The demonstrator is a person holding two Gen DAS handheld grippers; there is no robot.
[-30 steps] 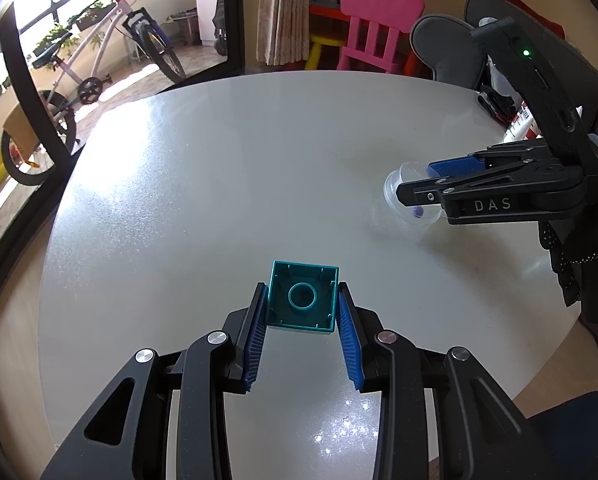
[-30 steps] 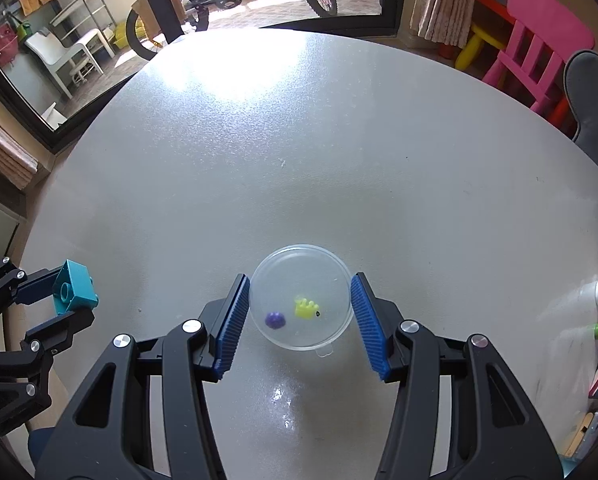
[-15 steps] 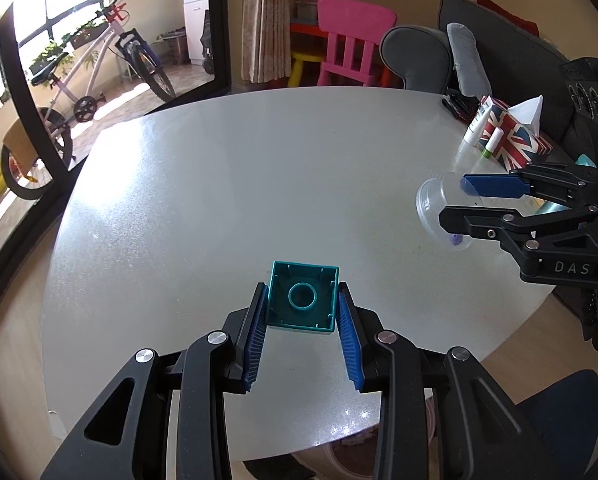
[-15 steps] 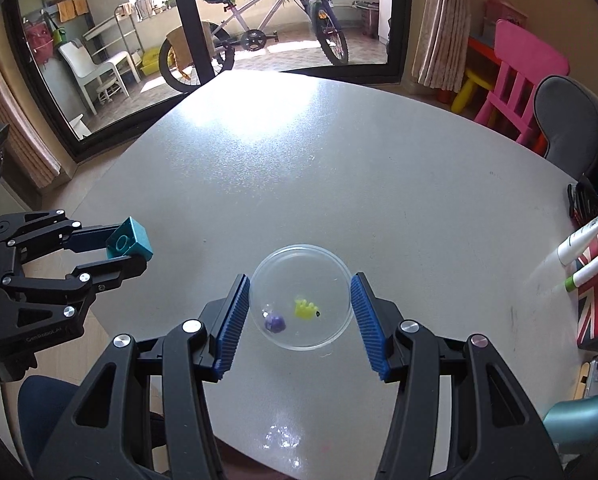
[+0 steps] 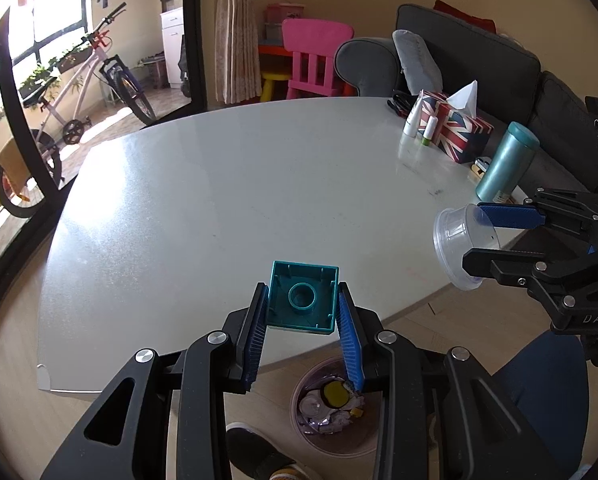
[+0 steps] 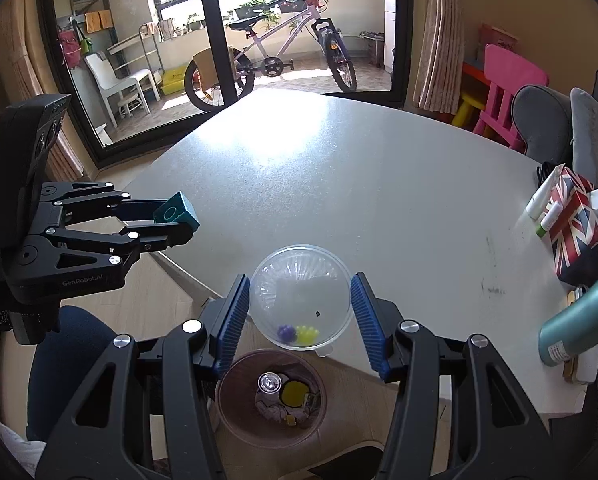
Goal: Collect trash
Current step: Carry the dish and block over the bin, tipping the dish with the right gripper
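Teal plastic, a hollow square building block (image 5: 303,300), sits clamped between the blue ribbed pads of the left gripper (image 5: 302,330), its open underside facing the camera; it is held in the air past the near edge of the pale grey round table (image 5: 227,184). The right gripper (image 6: 299,320) is closed on a clear round plastic cup (image 6: 299,296), tipped on its side so its mouth faces away from the claw, with a small purple piece (image 6: 286,333) and a yellow piece (image 6: 307,333) lying against its lower wall. On the wooden floor below both claws stands a translucent brownish waste bin (image 6: 235,420) already holding crumpled scraps and a yellow lid. The step in hand looks like the carry to the bin, both items lifted clear of the table. Next, each claw likely needs to come lower and centre over the bin mouth before its fingers part, since a release from this height could bounce the block or the cup off the rim.
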